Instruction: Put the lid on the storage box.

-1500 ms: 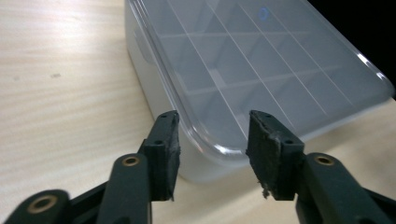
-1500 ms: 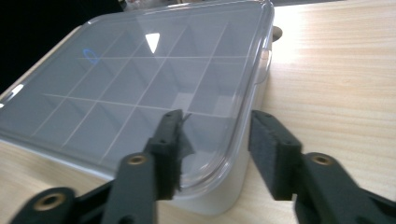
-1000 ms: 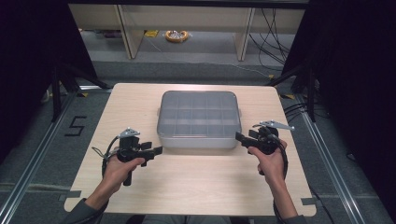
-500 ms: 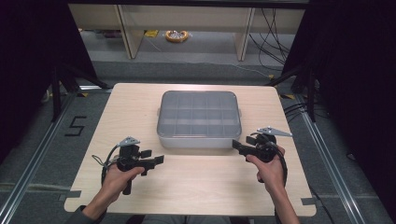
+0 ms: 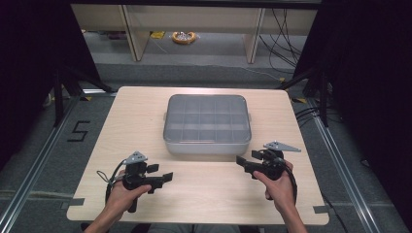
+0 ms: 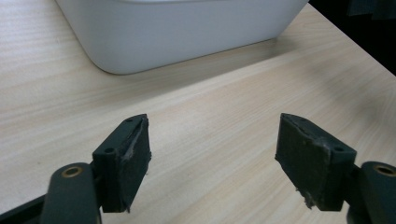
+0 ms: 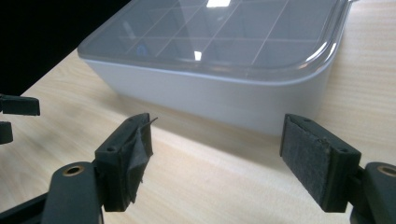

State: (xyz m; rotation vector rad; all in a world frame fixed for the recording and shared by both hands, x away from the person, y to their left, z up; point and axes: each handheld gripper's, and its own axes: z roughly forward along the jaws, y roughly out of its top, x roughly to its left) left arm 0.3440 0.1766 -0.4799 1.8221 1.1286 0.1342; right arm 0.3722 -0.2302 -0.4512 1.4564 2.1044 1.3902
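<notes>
Marking the floor left of the table (image 5: 145,121), a "5" (image 5: 78,131).

A lidded compartment box (image 5: 207,124) sits on the table (image 5: 121,131), toward its far side. The left hand-held gripper (image 5: 165,177) and right hand-held gripper (image 5: 241,162) flank its near corners, apart from it.

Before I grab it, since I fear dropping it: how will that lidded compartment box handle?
The box looks like rigid plastic, so probably stiff. Its compartments seem empty through the clear lid, so likely light. Smooth rounded walls may slip between the jaws; its low, wide shape should slide rather than tip.
</notes>
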